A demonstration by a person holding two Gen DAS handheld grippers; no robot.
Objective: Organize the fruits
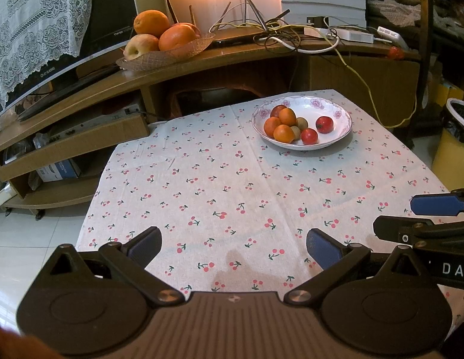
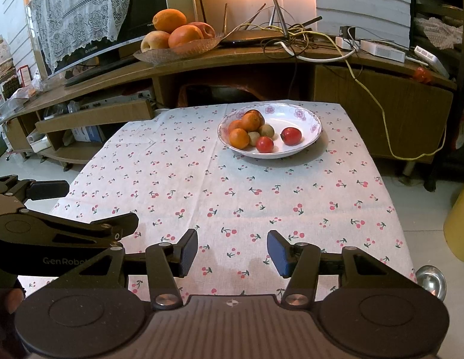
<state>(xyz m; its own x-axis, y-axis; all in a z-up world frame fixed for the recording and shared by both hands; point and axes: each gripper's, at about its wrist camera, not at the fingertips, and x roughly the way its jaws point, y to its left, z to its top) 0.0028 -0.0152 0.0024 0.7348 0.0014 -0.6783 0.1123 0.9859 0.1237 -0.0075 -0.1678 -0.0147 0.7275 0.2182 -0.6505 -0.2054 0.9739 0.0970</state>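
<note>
A white flowered bowl (image 1: 336, 110) (image 2: 303, 113) stands at the far side of the table. It holds several small oranges (image 1: 283, 133) (image 2: 239, 138), two red fruits (image 1: 324, 124) (image 2: 291, 136) and small brown-green fruits (image 2: 266, 130). My left gripper (image 1: 233, 249) hovers open over the near part of the cloth, nothing between its fingers. My right gripper (image 2: 232, 252) is open too, with a narrower gap and nothing in it. It also shows at the right edge of the left wrist view (image 1: 423, 218). Both are well short of the bowl.
The table wears a cherry-print cloth (image 1: 232, 185) (image 2: 232, 191). Behind it is a wooden TV stand (image 1: 232, 56) with a glass dish of big oranges and apples (image 1: 160, 34) (image 2: 179, 34), cables and a monitor. A yellow bin (image 1: 453, 143) stands at the right.
</note>
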